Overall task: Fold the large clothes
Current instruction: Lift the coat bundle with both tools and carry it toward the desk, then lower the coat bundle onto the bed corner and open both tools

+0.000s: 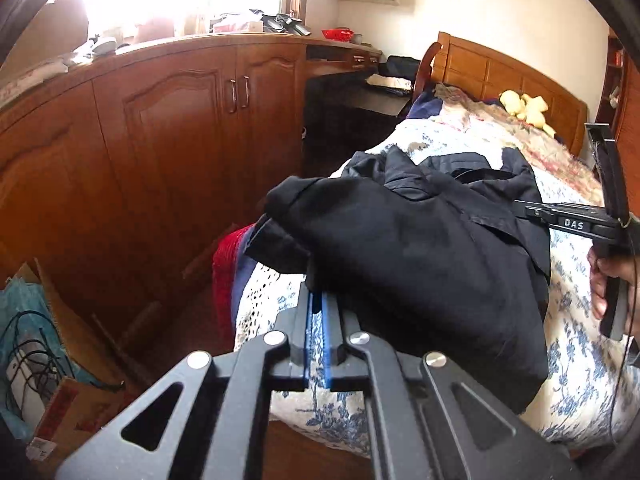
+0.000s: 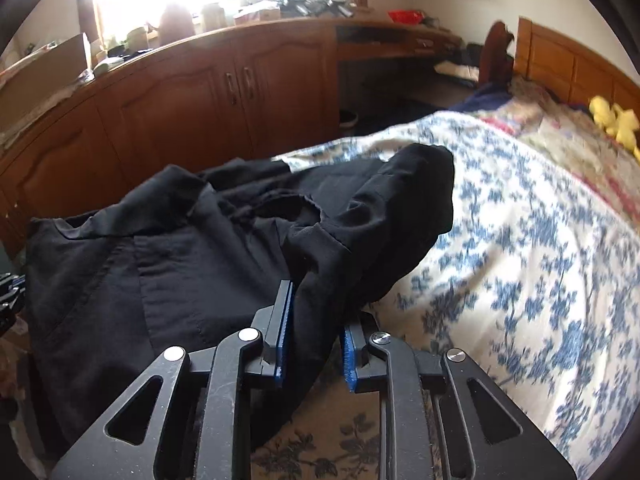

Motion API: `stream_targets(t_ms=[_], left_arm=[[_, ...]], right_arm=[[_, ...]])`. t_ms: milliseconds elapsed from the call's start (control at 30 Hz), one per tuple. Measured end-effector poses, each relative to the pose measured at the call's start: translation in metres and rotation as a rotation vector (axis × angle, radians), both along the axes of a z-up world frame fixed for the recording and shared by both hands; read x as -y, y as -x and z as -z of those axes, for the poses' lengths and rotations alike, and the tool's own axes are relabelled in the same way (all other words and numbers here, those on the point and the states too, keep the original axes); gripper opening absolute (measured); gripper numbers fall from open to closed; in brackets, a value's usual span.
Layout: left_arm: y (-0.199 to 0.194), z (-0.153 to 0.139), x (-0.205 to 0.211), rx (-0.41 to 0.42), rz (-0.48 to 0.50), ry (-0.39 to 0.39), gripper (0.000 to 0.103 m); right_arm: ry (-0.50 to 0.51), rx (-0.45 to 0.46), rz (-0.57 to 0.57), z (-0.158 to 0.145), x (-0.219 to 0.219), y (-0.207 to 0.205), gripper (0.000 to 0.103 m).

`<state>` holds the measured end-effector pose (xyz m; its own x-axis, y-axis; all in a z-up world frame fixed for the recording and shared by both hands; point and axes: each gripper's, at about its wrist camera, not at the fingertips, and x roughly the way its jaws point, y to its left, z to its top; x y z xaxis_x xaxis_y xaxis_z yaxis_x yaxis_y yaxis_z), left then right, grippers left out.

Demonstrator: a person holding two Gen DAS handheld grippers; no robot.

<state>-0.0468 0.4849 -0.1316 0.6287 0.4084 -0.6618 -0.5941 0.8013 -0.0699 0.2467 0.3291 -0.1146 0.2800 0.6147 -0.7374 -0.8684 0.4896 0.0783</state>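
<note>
A large black garment [image 1: 420,248] lies bunched on the bed's blue floral cover [image 1: 576,320]. My left gripper [image 1: 316,280] is shut on the garment's near left edge, its blue pads close together and the tips hidden under cloth. In the right wrist view the garment [image 2: 168,272] spreads to the left. My right gripper [image 2: 316,320] has its blue pads [image 2: 285,332] apart, with a thick fold of the black cloth between them; the fingertips are hidden. The right gripper also shows at the right edge of the left wrist view [image 1: 576,222], held by a hand.
Wooden cabinets [image 1: 168,144] run along the left under a bright window. A dark desk [image 1: 352,108] stands by the wooden headboard [image 1: 500,76]. A yellow plush toy [image 1: 524,106] lies near the pillows. A cardboard box with cables [image 1: 36,344] sits on the floor at left.
</note>
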Motion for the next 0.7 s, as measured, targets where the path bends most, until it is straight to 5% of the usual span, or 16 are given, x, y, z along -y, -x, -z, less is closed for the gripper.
stream_targets(t_ms=[300, 700], left_arm=[[0.020, -0.029, 0.019, 0.060, -0.031, -0.050, 0.008], [-0.006, -0.111, 0.112, 0.135, 0.163, -0.156, 0.044]], right_arm=[[-0.070, 0.041, -0.035, -0.041, 0.068, 0.019, 0.027], [-0.206, 0.081, -0.043, -0.119, 0.191, 0.065, 0.033]])
